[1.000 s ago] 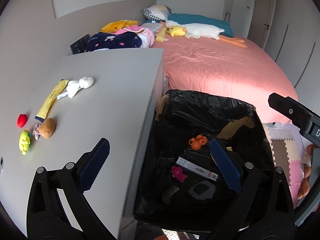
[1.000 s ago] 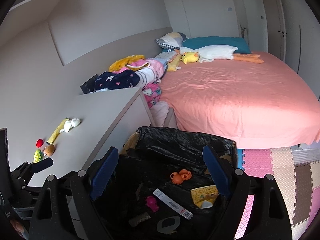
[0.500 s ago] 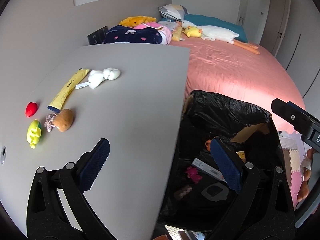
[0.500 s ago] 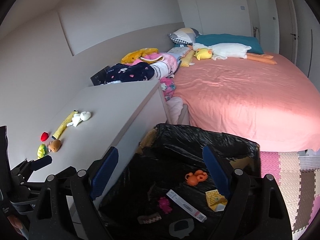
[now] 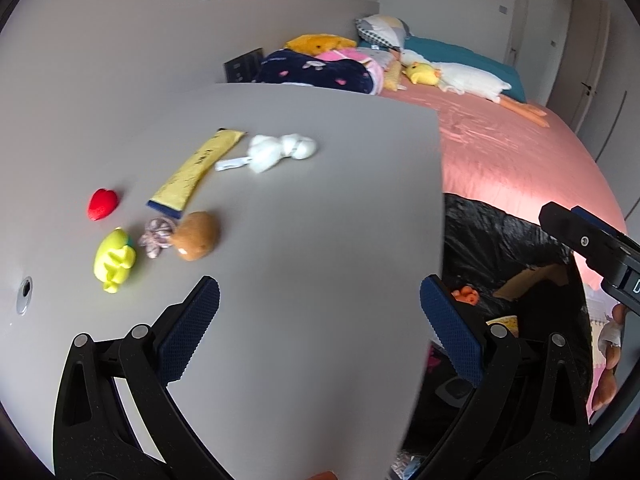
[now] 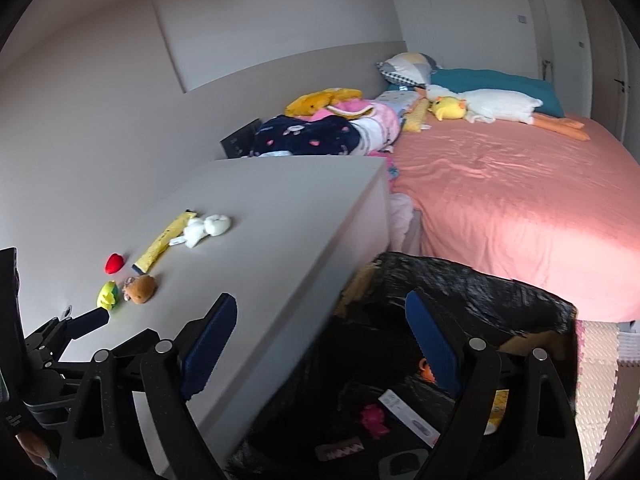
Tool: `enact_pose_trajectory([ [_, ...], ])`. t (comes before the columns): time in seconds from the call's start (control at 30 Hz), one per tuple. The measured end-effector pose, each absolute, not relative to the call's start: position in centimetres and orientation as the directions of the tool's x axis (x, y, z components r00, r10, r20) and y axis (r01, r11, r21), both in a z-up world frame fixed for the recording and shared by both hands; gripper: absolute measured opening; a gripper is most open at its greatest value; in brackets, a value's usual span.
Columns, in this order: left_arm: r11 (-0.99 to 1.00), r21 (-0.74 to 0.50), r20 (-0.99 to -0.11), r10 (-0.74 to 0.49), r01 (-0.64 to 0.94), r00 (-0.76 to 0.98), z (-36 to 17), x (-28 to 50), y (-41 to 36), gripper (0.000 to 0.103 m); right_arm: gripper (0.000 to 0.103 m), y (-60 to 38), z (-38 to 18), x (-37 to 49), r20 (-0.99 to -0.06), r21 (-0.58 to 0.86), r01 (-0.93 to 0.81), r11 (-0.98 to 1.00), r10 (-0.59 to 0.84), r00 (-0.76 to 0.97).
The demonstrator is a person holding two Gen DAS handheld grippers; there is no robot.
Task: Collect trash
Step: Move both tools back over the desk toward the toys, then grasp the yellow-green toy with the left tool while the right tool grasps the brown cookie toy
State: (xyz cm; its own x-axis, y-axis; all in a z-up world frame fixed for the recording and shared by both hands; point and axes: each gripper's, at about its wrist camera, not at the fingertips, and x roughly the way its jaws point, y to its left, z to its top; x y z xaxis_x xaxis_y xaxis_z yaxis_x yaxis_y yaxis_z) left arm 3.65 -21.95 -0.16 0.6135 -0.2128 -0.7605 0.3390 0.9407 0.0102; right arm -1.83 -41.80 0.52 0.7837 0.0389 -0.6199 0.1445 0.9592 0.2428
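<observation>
Both wrist views look steeply down from close above, sharing the grey table [image 5: 312, 208] and black-lined bin [image 6: 460, 280].

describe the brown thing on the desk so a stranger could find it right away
On the grey desk beside the pink bed, look at the small cluster of items near the wall. The brown plush lies just below the long yellow packet; it is the only brown, furry, rounded piece there.
</observation>
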Motion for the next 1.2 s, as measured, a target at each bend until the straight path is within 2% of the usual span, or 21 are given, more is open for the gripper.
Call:
enact_pose_trajectory([
  [0.67,0.984,-0.002,-0.747,-0.118,0.176,0.654,0.2,7.5,-13.4,0.097,0.086,-35.3,0.6,3.5,-0.625,0.239,0.024,0.971,0.135,0.768],
  [1.2,0.998,-0.067,-0.769,-0.065,0.022,0.636,-1.1,11.7,-6.5,0.097,0.086,-30.0,-0.3,7.5,-0.658,0.226,-0.058,0.972,0.196,0.727],
])
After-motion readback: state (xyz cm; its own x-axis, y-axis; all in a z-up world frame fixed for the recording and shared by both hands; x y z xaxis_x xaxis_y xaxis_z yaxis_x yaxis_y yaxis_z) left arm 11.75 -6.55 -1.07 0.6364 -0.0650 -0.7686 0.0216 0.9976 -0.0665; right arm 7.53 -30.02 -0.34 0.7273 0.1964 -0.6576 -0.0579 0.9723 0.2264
